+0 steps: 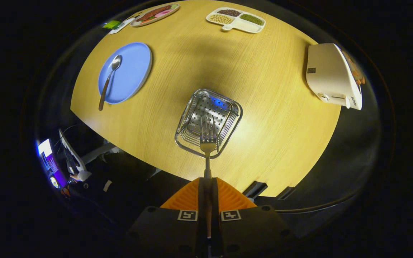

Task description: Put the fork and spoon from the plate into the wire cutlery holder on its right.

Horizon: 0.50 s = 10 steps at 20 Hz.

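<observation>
A: How does the gripper (207,181) sit?

B: It points down at the surface (271,107) from above, its orange jaws closed tight on the handle of the fork (207,143). The fork's tines hang over the near rim of the wire cutlery holder (208,122).

A: What do the containers hold?

B: The holder's perforated floor looks bare. The blue plate (131,71), well apart to the holder's left, carries the spoon (109,80), whose handle overhangs the rim. Beyond lie a divided tray (236,20) with three kinds of beans or grains and a plate of food (155,14). A white appliance (332,77) sits to the right.

A: Any writing?

B: The appliance bears lettering, too small to read.
</observation>
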Motion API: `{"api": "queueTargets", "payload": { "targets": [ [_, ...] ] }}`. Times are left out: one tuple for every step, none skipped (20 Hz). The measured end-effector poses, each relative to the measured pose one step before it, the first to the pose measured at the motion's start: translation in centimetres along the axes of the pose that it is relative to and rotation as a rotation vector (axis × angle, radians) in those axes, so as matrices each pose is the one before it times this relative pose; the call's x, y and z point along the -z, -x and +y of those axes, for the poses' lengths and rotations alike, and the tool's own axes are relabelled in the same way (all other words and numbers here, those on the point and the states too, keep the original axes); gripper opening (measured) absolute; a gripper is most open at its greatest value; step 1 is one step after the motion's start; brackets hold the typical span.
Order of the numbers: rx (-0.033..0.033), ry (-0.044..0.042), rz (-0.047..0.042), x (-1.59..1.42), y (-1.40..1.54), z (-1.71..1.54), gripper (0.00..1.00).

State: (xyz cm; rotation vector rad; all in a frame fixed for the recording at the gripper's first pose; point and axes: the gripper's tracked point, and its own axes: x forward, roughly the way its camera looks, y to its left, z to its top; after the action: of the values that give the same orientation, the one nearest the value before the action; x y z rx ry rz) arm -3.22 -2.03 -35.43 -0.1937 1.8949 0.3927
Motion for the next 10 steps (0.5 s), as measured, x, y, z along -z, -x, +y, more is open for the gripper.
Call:
{"api": "queueTargets", "payload": {
  "targets": [
    [0.00493,-0.01151,0.01139,-0.553,-0.518,-0.026,0.09],
    [0.00087,-0.01362,0.00825,-0.519,-0.168,0.226,0.09],
    [-0.00125,-0.01019,0.00774,-0.582,-0.234,0.170,0.09],
    [0.00055,-0.00790,0.01101,-0.199,-0.212,0.065,0.09],
    [0.00362,-0.00612,0.01234,-0.273,-0.197,-0.061,0.09],
    [0.00252,-0.00532,0.00993,-0.203,-0.157,0.094,0.09],
    [0.00134,-0.00661,0.00422,-0.210,-0.217,-0.033,0.09],
    [0.00047,-0.00961,0.00090,-0.281,-0.177,0.039,0.09],
    [0.00023,-0.00869,-0.00382,-0.338,-0.065,0.037,0.09],
    [-0.00284,-0.00633,-0.00678,-0.176,-0.072,0.013,0.10]
  ]
}}
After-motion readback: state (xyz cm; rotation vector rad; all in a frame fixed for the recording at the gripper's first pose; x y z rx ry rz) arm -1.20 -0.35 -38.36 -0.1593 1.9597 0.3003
